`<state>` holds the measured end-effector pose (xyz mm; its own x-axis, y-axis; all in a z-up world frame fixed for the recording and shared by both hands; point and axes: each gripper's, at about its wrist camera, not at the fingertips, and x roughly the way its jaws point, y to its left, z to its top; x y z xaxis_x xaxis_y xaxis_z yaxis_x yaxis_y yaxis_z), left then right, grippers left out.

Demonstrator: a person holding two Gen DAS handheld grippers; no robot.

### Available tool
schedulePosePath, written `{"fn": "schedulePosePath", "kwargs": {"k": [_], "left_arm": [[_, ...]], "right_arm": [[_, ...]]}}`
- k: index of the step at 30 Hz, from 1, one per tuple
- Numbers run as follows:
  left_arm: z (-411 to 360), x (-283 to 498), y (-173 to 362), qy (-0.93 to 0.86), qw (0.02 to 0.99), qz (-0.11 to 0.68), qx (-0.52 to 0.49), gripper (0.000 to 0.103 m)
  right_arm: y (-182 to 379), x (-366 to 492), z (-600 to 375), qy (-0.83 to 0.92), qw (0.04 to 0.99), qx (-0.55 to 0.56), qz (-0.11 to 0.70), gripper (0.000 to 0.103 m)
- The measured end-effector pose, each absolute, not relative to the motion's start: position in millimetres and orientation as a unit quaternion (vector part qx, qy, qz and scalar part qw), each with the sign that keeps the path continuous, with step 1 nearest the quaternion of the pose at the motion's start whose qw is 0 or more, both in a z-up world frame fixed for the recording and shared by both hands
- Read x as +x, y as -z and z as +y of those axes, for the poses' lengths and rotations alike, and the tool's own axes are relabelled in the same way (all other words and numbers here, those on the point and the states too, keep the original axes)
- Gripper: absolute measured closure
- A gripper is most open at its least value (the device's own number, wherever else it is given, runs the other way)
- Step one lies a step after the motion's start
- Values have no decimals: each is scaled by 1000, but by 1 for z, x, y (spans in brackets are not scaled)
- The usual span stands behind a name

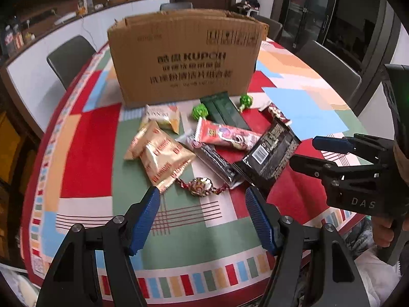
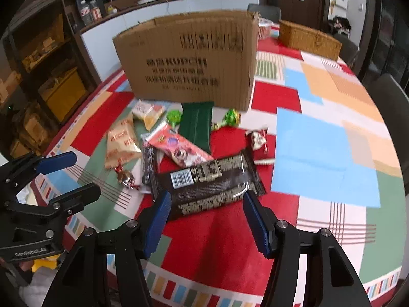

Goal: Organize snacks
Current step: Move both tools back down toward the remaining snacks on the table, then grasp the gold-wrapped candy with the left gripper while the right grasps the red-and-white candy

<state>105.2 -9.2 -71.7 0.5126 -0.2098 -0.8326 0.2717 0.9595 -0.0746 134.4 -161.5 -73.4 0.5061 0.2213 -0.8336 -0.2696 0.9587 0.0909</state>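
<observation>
A pile of snacks lies on the patterned tablecloth in front of an open cardboard box point(image 1: 184, 56) point(image 2: 191, 61). My left gripper point(image 1: 203, 199) is open, just short of a round foil candy point(image 1: 200, 186) and a gold packet point(image 1: 161, 156). My right gripper point(image 2: 207, 204) is open, its fingers either side of the near edge of a black snack bag point(image 2: 212, 181) point(image 1: 271, 151). A red-pink bar point(image 1: 230, 134) point(image 2: 179, 148), a dark green pack point(image 1: 227, 112) point(image 2: 196, 125) and two green candies point(image 1: 198, 111) lie further back.
The right gripper shows at the right in the left wrist view point(image 1: 304, 153); the left gripper shows at the left in the right wrist view point(image 2: 74, 174). A wicker basket point(image 2: 309, 38) stands at the table's far right. Chairs point(image 1: 69, 56) surround the table.
</observation>
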Motion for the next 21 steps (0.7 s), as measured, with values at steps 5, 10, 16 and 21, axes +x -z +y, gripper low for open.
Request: {"fn": "schedulePosePath", "kwargs": {"k": [5, 10, 16, 21], "left_arm": [[-7, 116, 85, 135, 856, 499, 4, 46], [-6, 127, 88, 124, 854, 505, -24, 49], [-10, 145, 100, 113, 839, 529, -49, 58], [-15, 152, 109, 107, 833, 541, -50, 59]], "right_arm": [[80, 140, -165, -124, 865, -25, 486, 43], [81, 147, -168, -109, 870, -25, 480, 43], [79, 164, -180, -87, 884, -5, 459, 43], [83, 182, -190, -70, 891, 8, 449, 43]]}}
